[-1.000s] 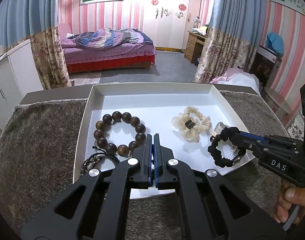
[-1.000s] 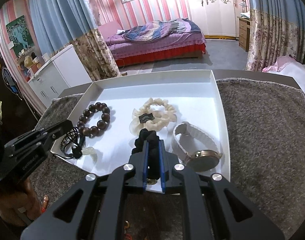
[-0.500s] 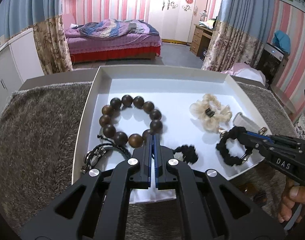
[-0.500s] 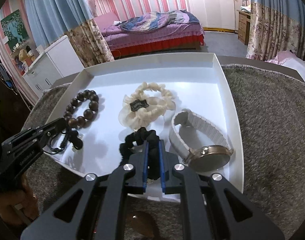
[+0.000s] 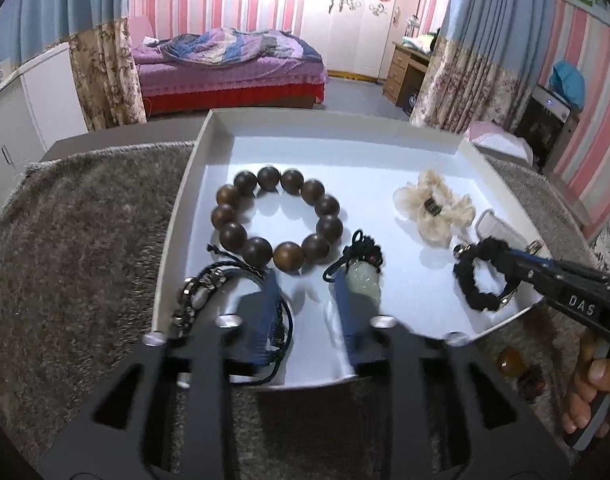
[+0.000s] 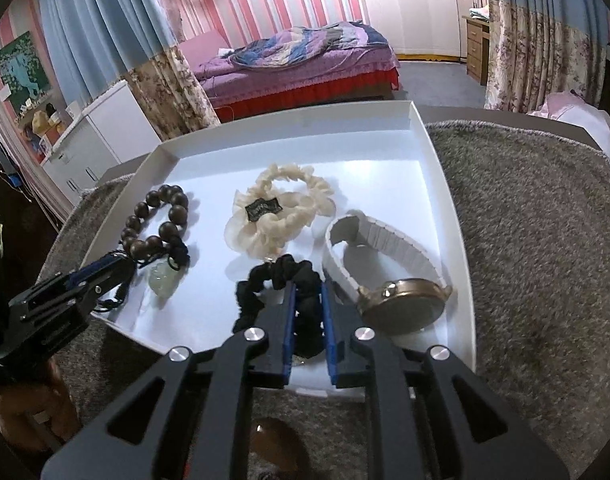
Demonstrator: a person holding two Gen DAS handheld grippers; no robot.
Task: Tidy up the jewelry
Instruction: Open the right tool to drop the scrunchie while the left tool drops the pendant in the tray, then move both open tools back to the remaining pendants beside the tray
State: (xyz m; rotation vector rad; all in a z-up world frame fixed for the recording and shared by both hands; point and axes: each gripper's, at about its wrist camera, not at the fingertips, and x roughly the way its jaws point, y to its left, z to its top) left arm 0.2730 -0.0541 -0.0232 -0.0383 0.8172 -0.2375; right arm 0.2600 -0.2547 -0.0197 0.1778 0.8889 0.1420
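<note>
Releasing: the left gripper (image 5: pixel 305 292), whose fingers were pressed together half a second ago, now stands wide; the jade pendant on black cord (image 5: pixel 363 270) lies on the tray floor just beside its right finger, at centre of the left view.
Pendant place: lower middle of the white tray (image 5: pixel 185 216), touching or nearly touching the dark wooden bead bracelet (image 5: pixel 275 220); I cannot tell which.
Meaning: by my reading, the pendant is delivered and the left side is free for another piece.
Right gripper (image 6: pixel 308 308): narrow, with the black scrunchie (image 6: pixel 279 280) between its fingers, low over the tray's near edge; it was already pinched there a second ago, so this item looks not yet set down.
Neighbours: cream scrunchie (image 6: pixel 279 210) above the black one in the right view; white-strap watch (image 6: pixel 389 272) to its right; black braided cord bracelet (image 5: pixel 209 286) at lower left of the left view, under the left finger.
Outward: grey shaggy mat (image 6: pixel 545 240) surrounds the tray; small brown beads (image 5: pixel 511 362) lie on it at lower right of the left view, likely still to be collected.
</note>
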